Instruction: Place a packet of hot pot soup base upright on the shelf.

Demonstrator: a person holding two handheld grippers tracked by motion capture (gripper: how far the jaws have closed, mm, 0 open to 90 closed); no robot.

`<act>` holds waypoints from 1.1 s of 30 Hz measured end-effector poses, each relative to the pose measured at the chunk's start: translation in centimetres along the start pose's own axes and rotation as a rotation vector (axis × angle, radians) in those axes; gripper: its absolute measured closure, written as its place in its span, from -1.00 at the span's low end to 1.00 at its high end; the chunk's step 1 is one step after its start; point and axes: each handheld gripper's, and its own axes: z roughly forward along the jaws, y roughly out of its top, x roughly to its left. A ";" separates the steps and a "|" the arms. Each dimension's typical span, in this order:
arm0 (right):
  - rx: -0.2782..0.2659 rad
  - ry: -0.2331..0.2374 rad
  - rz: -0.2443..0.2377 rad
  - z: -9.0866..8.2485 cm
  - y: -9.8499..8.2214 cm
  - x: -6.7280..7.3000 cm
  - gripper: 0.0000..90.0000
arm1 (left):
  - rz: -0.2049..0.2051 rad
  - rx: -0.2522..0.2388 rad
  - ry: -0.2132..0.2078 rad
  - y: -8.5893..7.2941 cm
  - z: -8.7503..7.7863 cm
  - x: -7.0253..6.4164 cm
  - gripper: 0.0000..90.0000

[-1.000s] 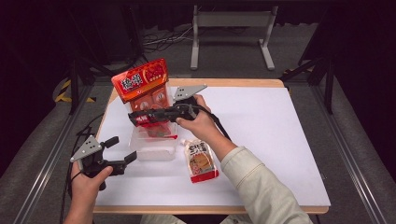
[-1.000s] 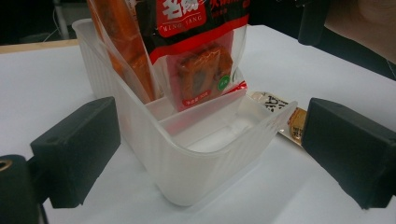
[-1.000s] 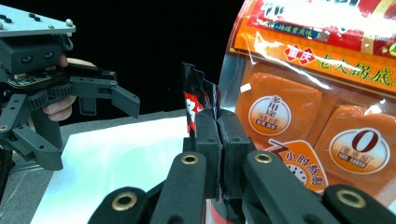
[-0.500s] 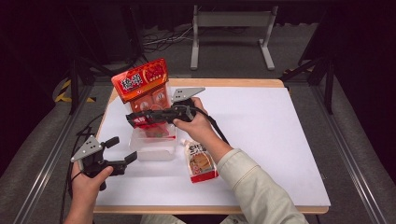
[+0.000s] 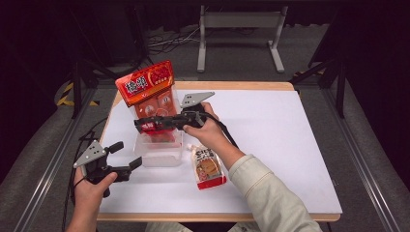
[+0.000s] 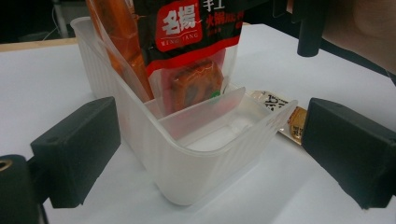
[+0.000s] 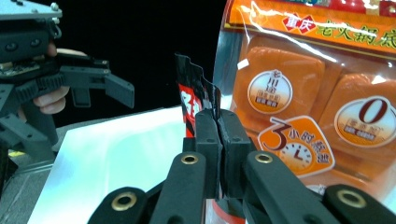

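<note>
A clear plastic bin [image 5: 159,155] [image 6: 187,158] with a divider stands on the white table [image 5: 270,140]. A tall red-and-orange packet [image 5: 147,87] [image 7: 303,102] stands in its far section. My right gripper [image 5: 141,124] [image 7: 218,135] is shut on the top edge of a smaller black-and-red packet [image 5: 159,130] [image 7: 194,88] [image 6: 191,42], which stands upright in the bin against the tall one. My left gripper [image 5: 126,154] [image 6: 215,149] hovers open at the bin's near left end, apart from it, with the jaws on either side of that end as the left gripper view shows it.
A white-and-red snack packet [image 5: 209,166] [image 6: 280,112] lies flat on the table just right of the bin. The bin's near section holds nothing. A metal stand [image 5: 239,29] is on the floor beyond the table's far edge.
</note>
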 end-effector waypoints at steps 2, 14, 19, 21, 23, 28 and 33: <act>0.007 -0.005 0.000 -0.3 -0.2 0.0 0.97 | -0.004 0.004 0.000 0.0 0.1 -0.1 -0.87; 0.053 -0.011 0.020 -0.8 -1.3 -0.3 0.94 | 0.000 0.007 -0.002 0.0 0.2 -0.1 -0.87; 0.078 -0.018 0.012 -0.6 -1.9 -0.2 0.86 | 0.001 0.009 -0.005 0.0 0.3 -0.1 -0.87; 0.063 -0.031 0.010 -0.9 -1.8 -0.1 0.74 | 0.002 0.009 -0.005 0.0 0.4 -0.1 -0.87; 0.037 -0.039 0.014 -1.4 -1.6 -0.1 0.57 | -0.003 0.007 -0.008 0.1 0.5 -0.1 -0.87; -0.015 -0.065 0.019 -2.8 -1.3 -0.2 0.19 | 0.005 0.011 -0.008 0.1 0.6 -0.1 -0.87; -0.042 -0.089 0.018 -4.2 -1.1 -0.2 -0.07 | 0.005 0.013 -0.011 0.2 0.8 -0.2 -0.87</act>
